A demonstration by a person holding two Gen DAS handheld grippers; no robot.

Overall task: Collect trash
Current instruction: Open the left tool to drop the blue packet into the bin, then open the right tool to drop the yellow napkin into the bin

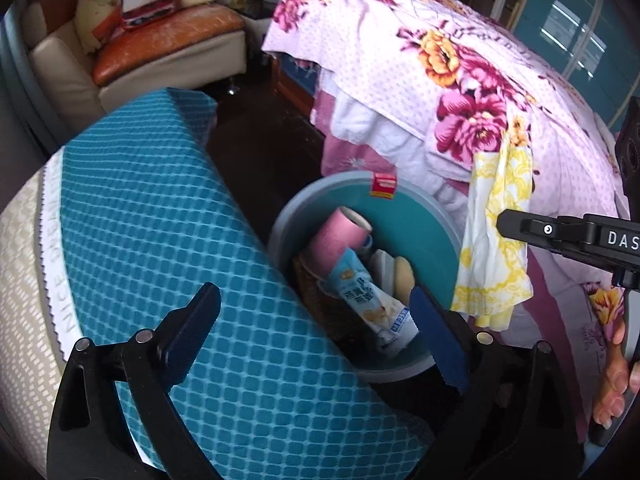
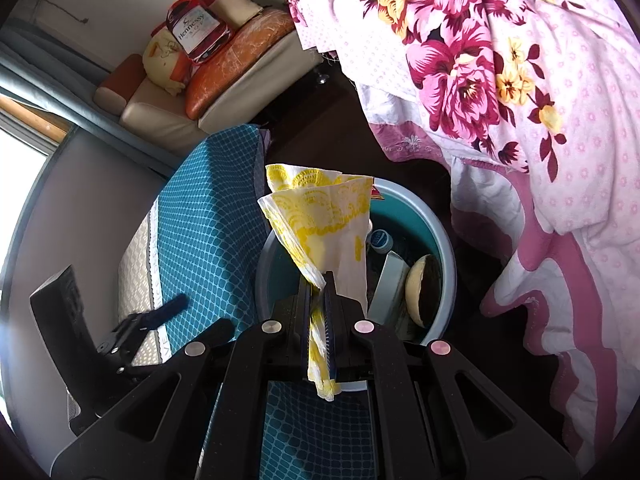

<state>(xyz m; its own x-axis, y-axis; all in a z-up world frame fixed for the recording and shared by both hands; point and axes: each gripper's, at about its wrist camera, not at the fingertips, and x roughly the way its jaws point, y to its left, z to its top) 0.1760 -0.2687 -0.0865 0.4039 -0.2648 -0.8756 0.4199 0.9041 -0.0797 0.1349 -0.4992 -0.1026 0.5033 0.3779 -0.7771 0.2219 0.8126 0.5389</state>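
The napkin [image 2: 328, 224], a thin white paper sheet printed with yellow lace-like scallops, is pinched near one end between the closed jaws of the right gripper [image 2: 318, 280]. Its long axis runs along the fingers: the wide, creased end fans out beyond the tips, over the near rim of the bin, and a short crumpled tail sticks out behind the pads. In the left wrist view the same napkin [image 1: 496, 236] hangs as a soft, wrinkled strip, long axis near vertical, beside the bin and in front of the floral quilt [image 1: 460, 80].

The bin [image 1: 444, 220] is a round plastic bucket with a grey rim and teal inner wall. Inside lie a pink paper cup [image 1: 340, 236] on its side with its mouth towards the far rim, a glossy pale-blue printed wrapper [image 1: 372, 304] and a rounded cream-coloured piece [image 1: 402, 276].

The left gripper [image 1: 316, 328] stands wide open with nothing between its ridged blue pads, one finger over the quilted teal cushion [image 1: 168, 208], the other over the bin's near rim.
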